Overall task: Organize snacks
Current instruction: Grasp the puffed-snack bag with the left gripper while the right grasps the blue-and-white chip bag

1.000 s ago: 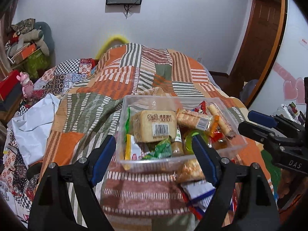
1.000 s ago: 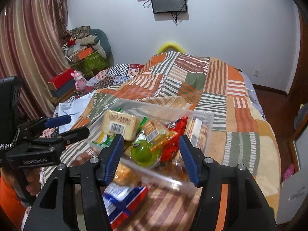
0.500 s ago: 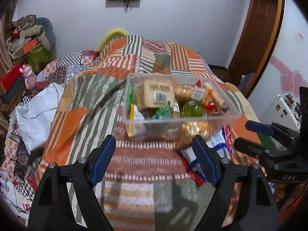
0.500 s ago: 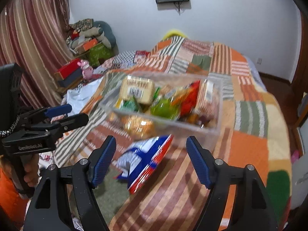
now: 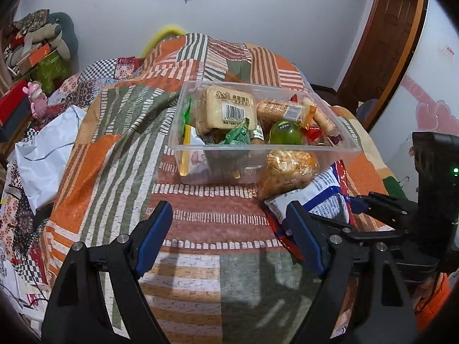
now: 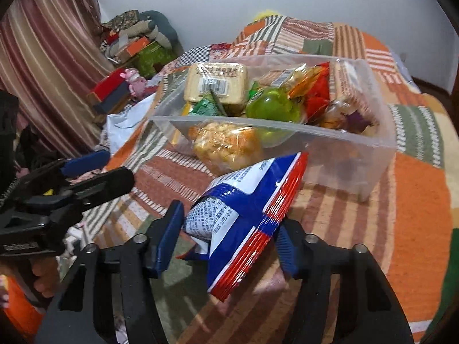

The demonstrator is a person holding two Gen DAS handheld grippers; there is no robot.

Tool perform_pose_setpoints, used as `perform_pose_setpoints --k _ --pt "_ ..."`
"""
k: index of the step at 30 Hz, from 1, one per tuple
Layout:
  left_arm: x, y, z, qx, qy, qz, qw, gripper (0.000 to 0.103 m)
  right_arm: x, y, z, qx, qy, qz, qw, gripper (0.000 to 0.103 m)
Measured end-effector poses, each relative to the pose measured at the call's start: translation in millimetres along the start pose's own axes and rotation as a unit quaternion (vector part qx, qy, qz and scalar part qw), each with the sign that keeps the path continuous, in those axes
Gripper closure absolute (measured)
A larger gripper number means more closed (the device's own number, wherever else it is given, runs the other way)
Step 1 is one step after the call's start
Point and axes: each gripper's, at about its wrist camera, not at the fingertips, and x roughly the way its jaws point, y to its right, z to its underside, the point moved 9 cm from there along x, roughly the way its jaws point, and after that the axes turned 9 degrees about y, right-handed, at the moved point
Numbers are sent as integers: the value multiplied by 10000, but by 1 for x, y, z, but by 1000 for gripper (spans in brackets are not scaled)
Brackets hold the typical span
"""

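Observation:
A clear plastic box [image 5: 348,150] [image 6: 381,146] full of snacks sits on the patchwork bed. A golden snack bag [image 5: 288,172] [image 6: 226,143] lies outside, against the box's near wall. A blue, white and red snack bag [image 6: 246,215] [image 5: 324,200] lies beside it. My right gripper [image 6: 229,238] is open, its jaws on either side of the blue bag's near end, without clamping it. My left gripper [image 5: 229,238] is open and empty over the bedspread, short of the box.
The striped bedspread [image 5: 114,143] covers the bed. A white plastic sheet [image 5: 46,157] lies at the left edge. Clutter and boxes [image 5: 31,57] stand at the left wall. A wooden door [image 5: 381,43] is at the far right.
Both grippers have pulled back from the box towards the bed's near end. The right gripper has dropped around the blue bag, which now sits between its jaws.

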Motion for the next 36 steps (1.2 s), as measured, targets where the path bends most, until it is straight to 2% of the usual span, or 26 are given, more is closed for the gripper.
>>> perform_pose_setpoints --k 2,13,16,20,26,27,28,29,31,36 --pt "3 5 1 -13 -35 43 10000 21 -4 -1 1 -36 69 23 10000 57" --pt "31 39 2 37 -225 236 9995 21 -48 43 0 10 481 571 9972 60" --pt "43 50 2 52 -289 293 9991 21 -58 55 -2 150 580 619 9963 64" --pt "63 60 2 -11 -426 299 9986 21 -66 65 -2 247 672 653 9953 65" --pt "79 62 1 -96 -399 108 9991 22 -69 67 -1 298 711 628 9950 65" --pt "80 62 2 -119 -406 107 9990 23 -70 69 -2 306 709 619 9951 65" --pt "81 62 2 -148 -406 123 9990 30 -70 70 -2 308 710 620 9951 65" --pt "82 62 2 -161 -411 134 9989 40 -70 70 -2 302 714 626 9950 65" --pt "83 63 3 -160 -443 159 9988 55 -70 71 -4 288 726 637 9949 65" --pt "73 65 2 56 -261 100 9996 58 -74 70 -9 273 789 661 9943 67"
